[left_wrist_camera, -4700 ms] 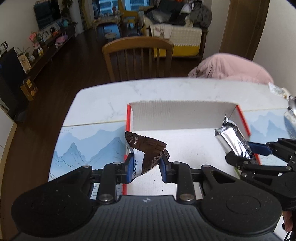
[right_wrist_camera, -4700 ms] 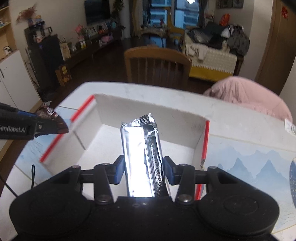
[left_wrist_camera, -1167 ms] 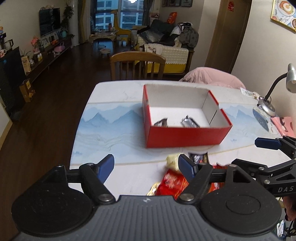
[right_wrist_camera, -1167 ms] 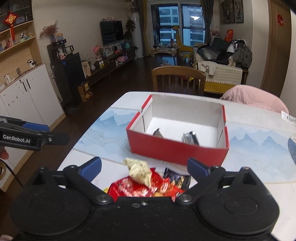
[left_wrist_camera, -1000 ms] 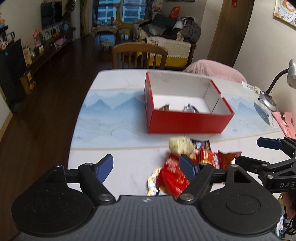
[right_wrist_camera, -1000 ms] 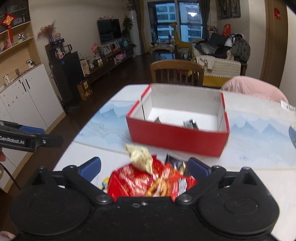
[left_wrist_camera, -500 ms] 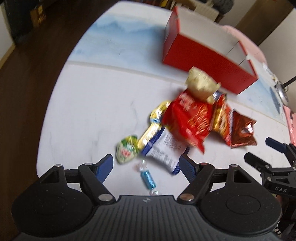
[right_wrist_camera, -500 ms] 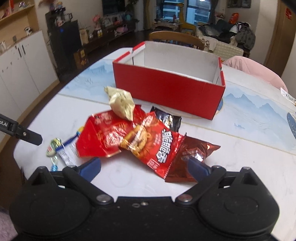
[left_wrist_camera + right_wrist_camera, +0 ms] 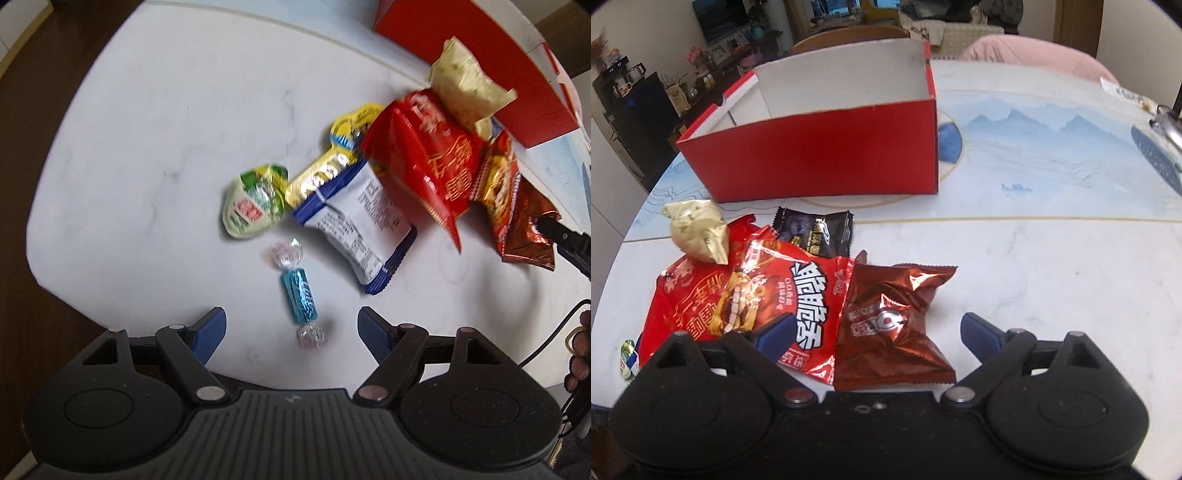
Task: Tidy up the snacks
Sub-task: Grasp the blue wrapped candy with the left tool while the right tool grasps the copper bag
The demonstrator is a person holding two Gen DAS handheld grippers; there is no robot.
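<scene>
A pile of snacks lies on the white marble table in front of the red box [image 9: 820,155]. My left gripper [image 9: 291,325] is open just above a blue wrapped candy [image 9: 298,292], which lies between its fingers. Beyond it are a blue-white packet [image 9: 362,218], a green-white round candy [image 9: 251,206], a yellow bar [image 9: 325,177], a big red bag [image 9: 428,155] and a gold pouch [image 9: 465,81]. My right gripper [image 9: 879,332] is open over a brown foil packet [image 9: 890,317], beside a red chip bag [image 9: 764,295] and a black packet [image 9: 816,232].
The table's rounded near edge [image 9: 48,266] drops to dark floor on the left. A blue mountain-print mat [image 9: 1052,147] lies right of the box. A lamp base [image 9: 1167,122] stands at far right. A wooden chair [image 9: 849,35] is behind the table.
Both grippers, empty after leaving two snacks in the box, have come back and dropped low over the pile. The left now straddles the blue candy, the right the brown packet.
</scene>
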